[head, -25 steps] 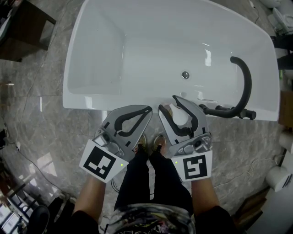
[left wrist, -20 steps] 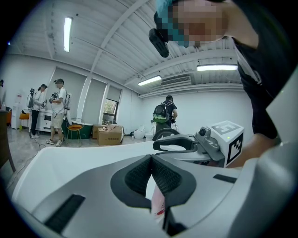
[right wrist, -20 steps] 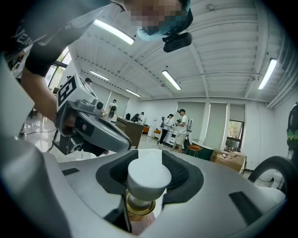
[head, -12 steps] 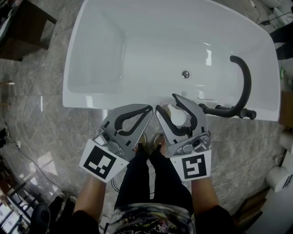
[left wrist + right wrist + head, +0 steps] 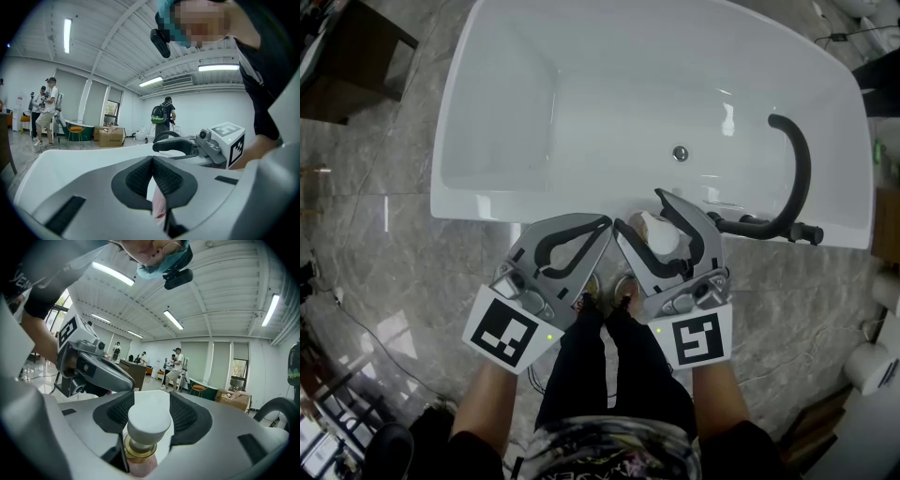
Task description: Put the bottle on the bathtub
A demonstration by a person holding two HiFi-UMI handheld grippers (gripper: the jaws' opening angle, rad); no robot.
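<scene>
A white bathtub (image 5: 534, 208) fills the upper half of the head view. On its near rim stands a small bottle (image 5: 664, 236) with a white cap, a gold collar and a pink body (image 5: 149, 420). My right gripper (image 5: 638, 210) reaches around the bottle. Its jaws have just been opening, and they now stand open with the bottle between them and a gap beside the cap. Just left of it, my left gripper (image 5: 605, 223) is shut with nothing held. A sliver of the pink bottle (image 5: 159, 206) shows behind the closed tips in the left gripper view.
A black curved faucet hose (image 5: 797, 178) lies over the tub's right end, its bar on the near rim. The drain (image 5: 680, 153) sits in the basin. Grey marble floor surrounds the tub. The person's legs and shoes (image 5: 605, 291) are below the grippers. People stand in the background.
The right gripper's jaws have spread wider around the bottle, the left jaw swinging leftward. The bottle stays standing on the rim. The left gripper has not moved.
</scene>
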